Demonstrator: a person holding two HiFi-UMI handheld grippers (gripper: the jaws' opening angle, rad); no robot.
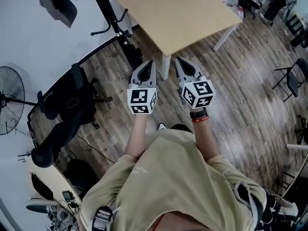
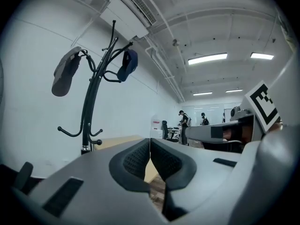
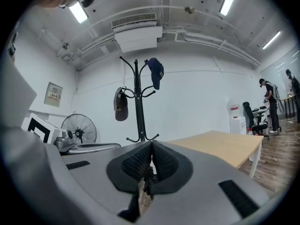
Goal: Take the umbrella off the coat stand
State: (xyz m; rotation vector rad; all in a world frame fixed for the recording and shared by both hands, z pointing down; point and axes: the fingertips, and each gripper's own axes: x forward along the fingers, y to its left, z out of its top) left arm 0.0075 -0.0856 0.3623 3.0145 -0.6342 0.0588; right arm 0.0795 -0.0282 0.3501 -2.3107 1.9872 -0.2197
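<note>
The grey left tool [image 1: 149, 64] and right tool [image 1: 179, 60] are both pressed together with nothing between their pads, held side by side. Just beyond them stands the light wooden bench [image 1: 178, 13]. Left of it, by the white wall, is the tall black metal coat stand [image 1: 107, 8] with a grey cap [image 1: 57, 4] and a dark blue cap [image 2: 129, 64] on its upper hooks; the umbrella cannot be made out.

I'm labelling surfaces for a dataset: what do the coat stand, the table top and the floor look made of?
The coat stand looks like painted metal tube: black, slightly glossy, thin curved hooks. The table top: light wood or laminate, matte, tan. The floor: wood-look planks, possibly vinyl, staggered grainy strips.
</note>
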